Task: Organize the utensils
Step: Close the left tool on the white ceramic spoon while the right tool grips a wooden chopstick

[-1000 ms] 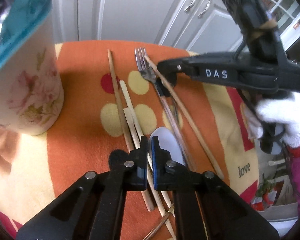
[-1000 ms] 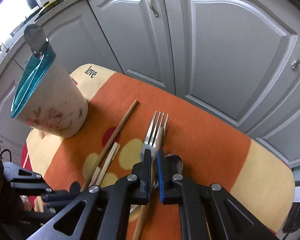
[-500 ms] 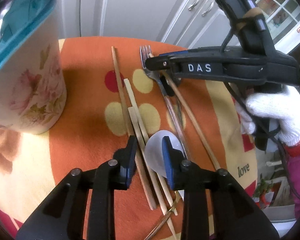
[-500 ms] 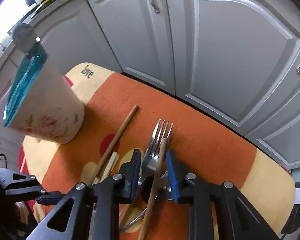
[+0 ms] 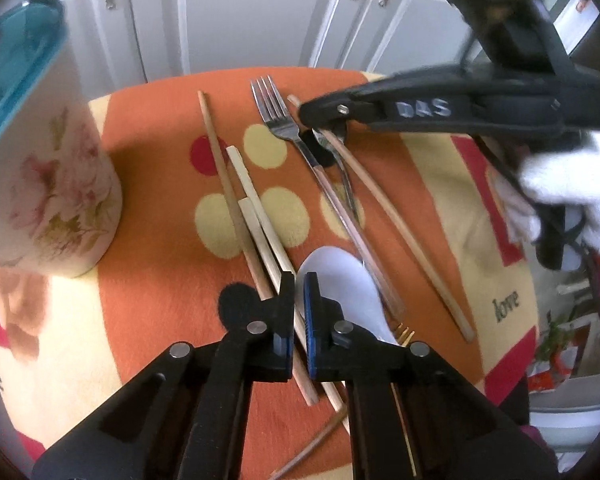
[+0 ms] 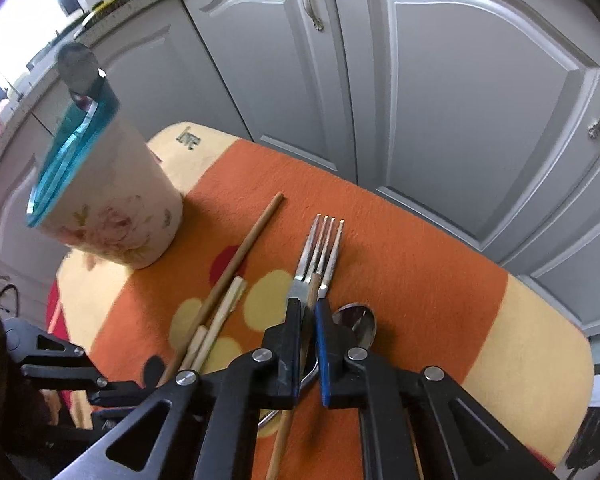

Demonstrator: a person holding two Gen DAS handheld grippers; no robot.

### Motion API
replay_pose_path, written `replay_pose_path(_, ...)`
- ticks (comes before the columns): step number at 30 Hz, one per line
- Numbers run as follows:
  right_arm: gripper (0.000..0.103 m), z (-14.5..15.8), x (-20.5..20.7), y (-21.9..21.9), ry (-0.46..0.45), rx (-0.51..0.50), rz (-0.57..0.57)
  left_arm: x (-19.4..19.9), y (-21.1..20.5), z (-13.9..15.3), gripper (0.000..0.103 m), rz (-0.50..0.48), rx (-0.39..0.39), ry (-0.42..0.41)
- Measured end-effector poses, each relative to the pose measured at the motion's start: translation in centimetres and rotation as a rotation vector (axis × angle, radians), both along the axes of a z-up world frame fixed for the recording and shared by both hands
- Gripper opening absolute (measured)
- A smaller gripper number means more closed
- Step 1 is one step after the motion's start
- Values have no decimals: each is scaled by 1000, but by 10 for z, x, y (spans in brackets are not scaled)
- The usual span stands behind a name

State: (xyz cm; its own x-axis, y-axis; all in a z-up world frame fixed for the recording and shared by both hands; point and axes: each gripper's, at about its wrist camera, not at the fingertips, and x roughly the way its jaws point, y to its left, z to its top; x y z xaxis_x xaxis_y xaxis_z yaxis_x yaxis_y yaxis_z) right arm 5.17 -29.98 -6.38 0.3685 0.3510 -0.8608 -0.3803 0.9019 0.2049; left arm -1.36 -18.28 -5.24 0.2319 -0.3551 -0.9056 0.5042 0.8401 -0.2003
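While nearly closed, right gripper [image 6: 309, 312] astride brown chopstick [image 6: 312, 286].

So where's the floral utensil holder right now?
In both wrist views the floral utensil holder stands upright at the mat's left end, left of the chopsticks.

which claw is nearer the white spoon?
Left. The left claw is right at the white spoon, its bowl edge beside the fingertips. The right claw sits farther up the mat, over the fork.
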Motion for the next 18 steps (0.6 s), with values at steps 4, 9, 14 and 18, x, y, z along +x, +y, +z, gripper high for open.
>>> replay_pose_path(4, 6, 14, -21, -4, -1, 85, 4, -2, 23, 11, 1, 46, -52, 15)
replay_pose_path(9, 5, 24, -47, 2, -5, 109, 37, -4, 48, 16, 1, 104, -86, 21)
replay_pose_path(14, 5, 8, -60, 13, 30, 56, 59, -5, 61, 6, 1, 150, -79, 38)
replay_pose_path(18, 6, 0, -56, 6, 7, 12, -5, -12, 76, 0, 1, 201, -92, 63)
